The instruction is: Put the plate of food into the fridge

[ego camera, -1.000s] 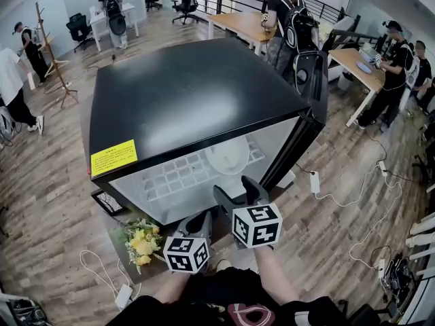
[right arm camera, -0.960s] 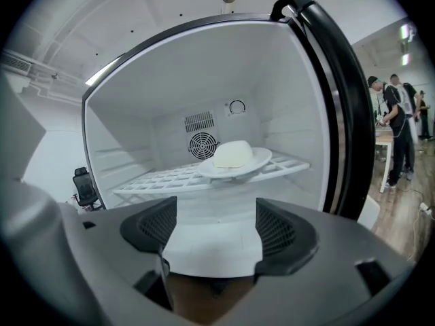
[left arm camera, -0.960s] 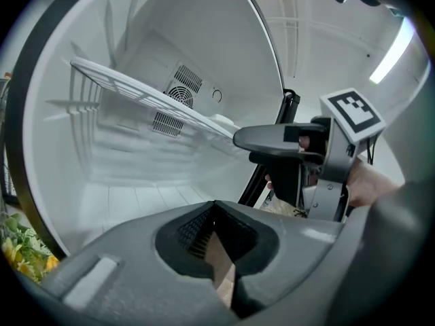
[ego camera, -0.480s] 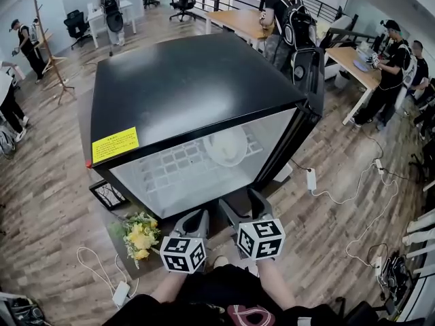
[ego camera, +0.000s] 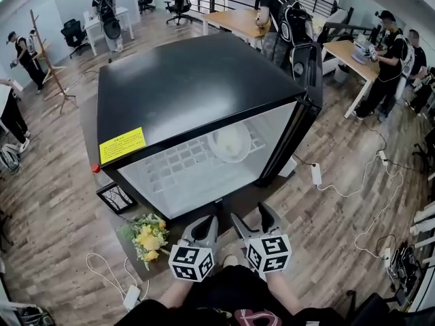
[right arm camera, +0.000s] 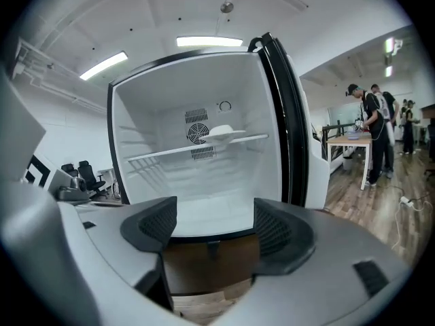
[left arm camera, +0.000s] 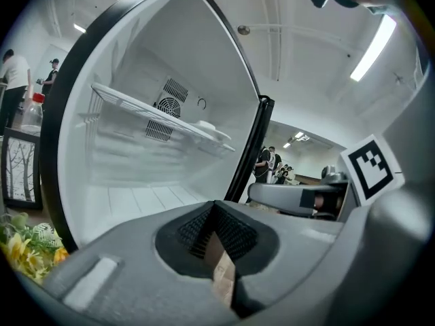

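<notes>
Our left gripper (left arm camera: 214, 212) had its jaws pressed together on nothing, and our right gripper (right arm camera: 211, 226) had its jaws spread wide and empty. Both hung low, just in front of the fridge (ego camera: 183, 87), whose door (ego camera: 309, 73) stood open. The plate (right arm camera: 223, 132) sat on the wire shelf (right arm camera: 197, 151) inside, well apart from us. Yellow flowers (ego camera: 148, 236) lay beside our left gripper.

White plate (ego camera: 230, 143) on wire shelf (ego camera: 178, 166) inside open black fridge (ego camera: 183, 87).
</notes>
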Available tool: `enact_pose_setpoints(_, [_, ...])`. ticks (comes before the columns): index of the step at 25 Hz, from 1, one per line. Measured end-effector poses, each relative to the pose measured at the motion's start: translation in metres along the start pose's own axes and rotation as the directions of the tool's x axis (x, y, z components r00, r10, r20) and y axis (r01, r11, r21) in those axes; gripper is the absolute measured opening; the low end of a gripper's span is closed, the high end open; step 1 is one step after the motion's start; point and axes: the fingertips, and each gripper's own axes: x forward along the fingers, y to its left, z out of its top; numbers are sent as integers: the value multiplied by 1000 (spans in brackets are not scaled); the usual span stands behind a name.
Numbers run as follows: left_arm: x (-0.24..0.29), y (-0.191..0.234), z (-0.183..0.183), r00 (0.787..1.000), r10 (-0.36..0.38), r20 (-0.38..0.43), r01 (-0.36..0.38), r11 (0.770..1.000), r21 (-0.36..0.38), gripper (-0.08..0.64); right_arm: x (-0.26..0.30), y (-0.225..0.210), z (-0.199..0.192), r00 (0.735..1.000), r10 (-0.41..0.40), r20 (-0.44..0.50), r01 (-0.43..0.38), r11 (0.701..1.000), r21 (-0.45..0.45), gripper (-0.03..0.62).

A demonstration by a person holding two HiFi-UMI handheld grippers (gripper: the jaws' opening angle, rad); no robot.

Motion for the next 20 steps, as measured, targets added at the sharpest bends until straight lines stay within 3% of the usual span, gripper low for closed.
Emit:
enact_pose_setpoints(6, [-7,-4,-16,1000,-14,-28,14,1000,-8,6,-13,2,-8,999,-48,22,49,998,-28,329])
enact_pose_setpoints(10, [-11,-6,-30,998,-21,-61,21,1000,-7,6,-23,2,-18,996,-89,21,89,995,-36,237])
enact_pose_setpoints(12, [-13,-8,-33,998,-24,-65,23,1000,-10,6,-27,4,-23,995,-96,11,96,994,-44,229])
enact_pose_setpoints(16, [-18,-17,-30,998,-55,-31,55,998,1,6,-33,11,-25,995,-98,25,100,993,-65,199])
enact_pose_setpoints(20, [-23,-23,-25,997,-71,10,71,997,21,6,-39,11,-30,990,-136,28,138,987,-83,122])
